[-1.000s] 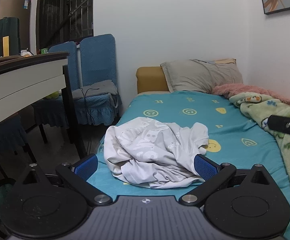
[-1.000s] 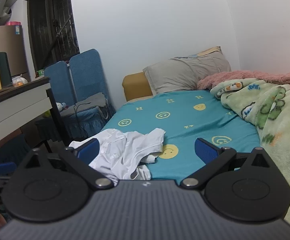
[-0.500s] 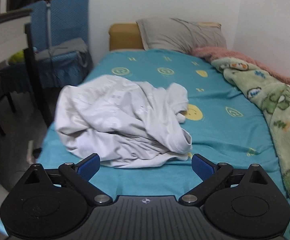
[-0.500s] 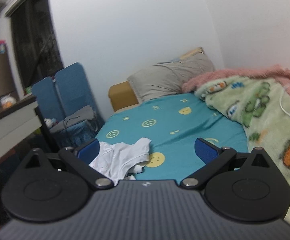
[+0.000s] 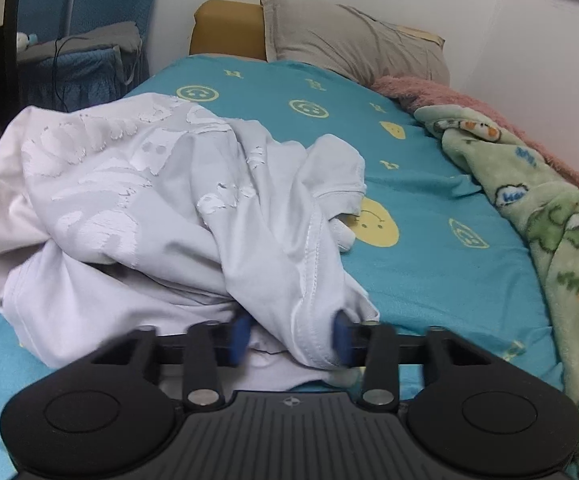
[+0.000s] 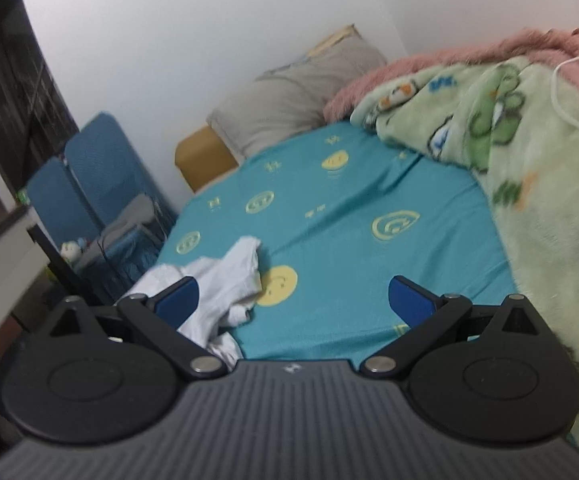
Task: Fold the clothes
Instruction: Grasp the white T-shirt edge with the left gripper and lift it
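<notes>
On teal bedsheet (image 5: 429, 280), left hand-held gripper (image 5: 291, 338) half-closed around white shirt (image 5: 161, 208), right hand-held gripper (image 6: 293, 298) spread wide

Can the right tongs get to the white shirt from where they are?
Probably yes. The right tongs are open over bare teal sheet, and the white shirt lies just beside their left finger, with nothing in between.
</notes>
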